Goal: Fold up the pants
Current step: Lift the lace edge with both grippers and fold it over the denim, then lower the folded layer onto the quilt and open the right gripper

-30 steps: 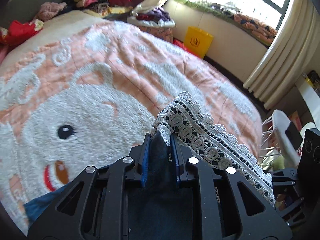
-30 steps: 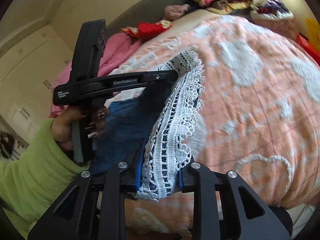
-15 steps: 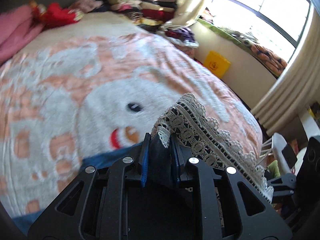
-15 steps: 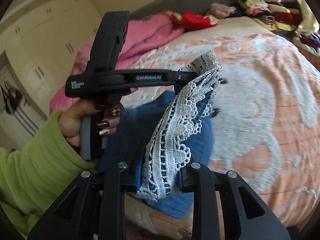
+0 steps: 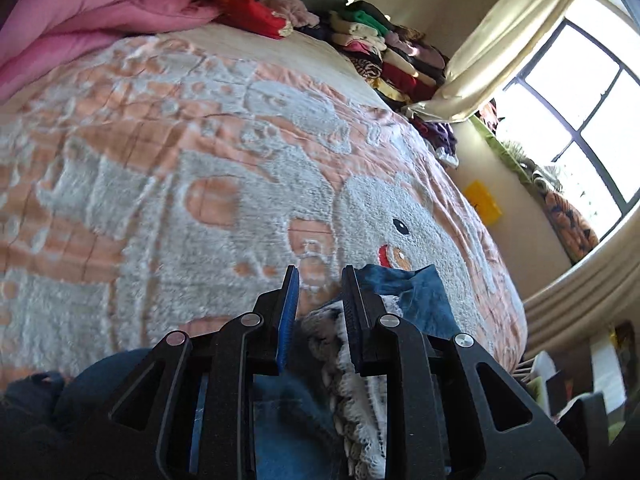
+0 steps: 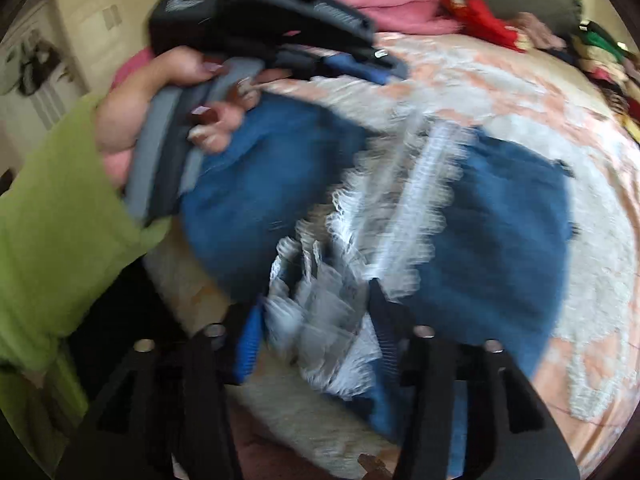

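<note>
Blue denim pants (image 6: 500, 232) with a white lace hem (image 6: 404, 200) lie on the peach and white bed blanket (image 6: 520, 96), with the lace-trimmed end laid over the denim. My left gripper (image 5: 318, 304) is open, and the lace (image 5: 336, 344) lies loose between its jaws. A denim edge (image 5: 416, 292) shows just past its right finger. My right gripper (image 6: 316, 316) is open, with blurred lace (image 6: 316, 320) hanging between its jaws. The left gripper (image 6: 360, 60) shows in the right wrist view at the top, held by a hand in a green sleeve.
A pink quilt (image 5: 100, 12) lies at the head of the bed. Stacks of folded clothes (image 5: 392, 52) sit at the far corner by the curtain (image 5: 500, 40). A yellow bin (image 5: 482, 200) stands beside the bed under the window.
Both grippers have opened and let go of the lace hem. The hem end has been brought down onto the pants on the bed. Both views swung left toward the head of the bed.
</note>
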A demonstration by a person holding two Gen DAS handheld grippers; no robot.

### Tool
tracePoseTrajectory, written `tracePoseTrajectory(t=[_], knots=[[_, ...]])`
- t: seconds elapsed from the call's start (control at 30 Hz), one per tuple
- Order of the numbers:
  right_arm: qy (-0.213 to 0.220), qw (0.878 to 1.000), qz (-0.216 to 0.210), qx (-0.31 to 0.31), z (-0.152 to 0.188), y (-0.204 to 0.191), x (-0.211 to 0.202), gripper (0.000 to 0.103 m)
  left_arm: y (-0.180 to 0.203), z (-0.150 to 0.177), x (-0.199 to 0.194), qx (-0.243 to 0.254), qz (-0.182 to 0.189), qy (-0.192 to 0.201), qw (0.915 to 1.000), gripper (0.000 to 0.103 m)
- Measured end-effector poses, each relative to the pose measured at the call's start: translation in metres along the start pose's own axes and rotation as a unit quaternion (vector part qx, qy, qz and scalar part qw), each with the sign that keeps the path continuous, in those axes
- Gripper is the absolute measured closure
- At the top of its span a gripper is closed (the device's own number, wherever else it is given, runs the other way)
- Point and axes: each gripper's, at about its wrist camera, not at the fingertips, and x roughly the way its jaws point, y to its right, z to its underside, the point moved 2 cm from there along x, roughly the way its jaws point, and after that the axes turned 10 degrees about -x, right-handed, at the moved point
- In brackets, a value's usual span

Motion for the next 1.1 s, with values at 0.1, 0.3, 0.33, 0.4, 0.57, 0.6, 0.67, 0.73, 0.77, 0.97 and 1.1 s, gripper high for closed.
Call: tracePoseTrajectory(t=[0.1, 0.3, 0.33, 0.4, 0.57, 0.6, 0.67, 0.73, 0.77, 0.97, 1.1], knots=[[0.02, 0.999, -0.023, -0.015, -0.002, -0.008, -0.014, 0.051, -0.004, 0.003, -0.001, -0.01, 0.014, -0.011, 0.9998, 0.088], [0.064, 0.995, 0.059, 0.049, -0.006, 0.063, -0.059, 0.047, 0.007, 0.008, 0.017, -0.016, 0.039, -0.056, 0.9975, 0.064], [0.066, 0.993, 0.075, 0.065, -0.009, 0.083, -0.062, 0.047, 0.009, 0.01, 0.024, -0.014, 0.027, -0.067, 0.9973, 0.06], [0.063, 0.989, 0.098, 0.086, -0.011, 0.111, -0.064, 0.044, 0.014, 0.015, 0.036, -0.007, 0.01, -0.081, 0.9967, 0.054], [0.032, 0.99, 0.109, 0.079, -0.02, 0.146, -0.039, 0.044, 0.035, 0.018, 0.047, 0.025, -0.017, -0.076, 0.9966, 0.095], [0.024, 0.991, 0.108, 0.076, -0.021, 0.152, -0.028, 0.044, 0.039, 0.016, 0.044, 0.034, -0.02, -0.071, 0.9967, 0.095], [0.002, 0.991, 0.116, 0.072, -0.023, 0.157, -0.014, 0.044, 0.041, 0.013, 0.043, 0.048, -0.034, -0.064, 0.9962, 0.095], [-0.034, 0.987, 0.139, 0.075, -0.014, 0.169, 0.005, 0.044, 0.035, 0.014, 0.049, 0.055, -0.055, -0.069, 0.9946, 0.093], [-0.043, 0.986, 0.142, 0.078, -0.012, 0.171, 0.011, 0.041, 0.031, 0.015, 0.051, 0.051, -0.059, -0.076, 0.9941, 0.09], [-0.002, 0.987, 0.123, 0.107, -0.005, 0.169, -0.017, 0.039, 0.033, 0.018, 0.034, 0.058, -0.072, -0.053, 0.9943, 0.077], [0.033, 0.986, 0.12, 0.114, -0.002, 0.151, -0.052, 0.032, 0.042, 0.021, 0.009, 0.067, -0.077, -0.026, 0.9944, 0.061]])
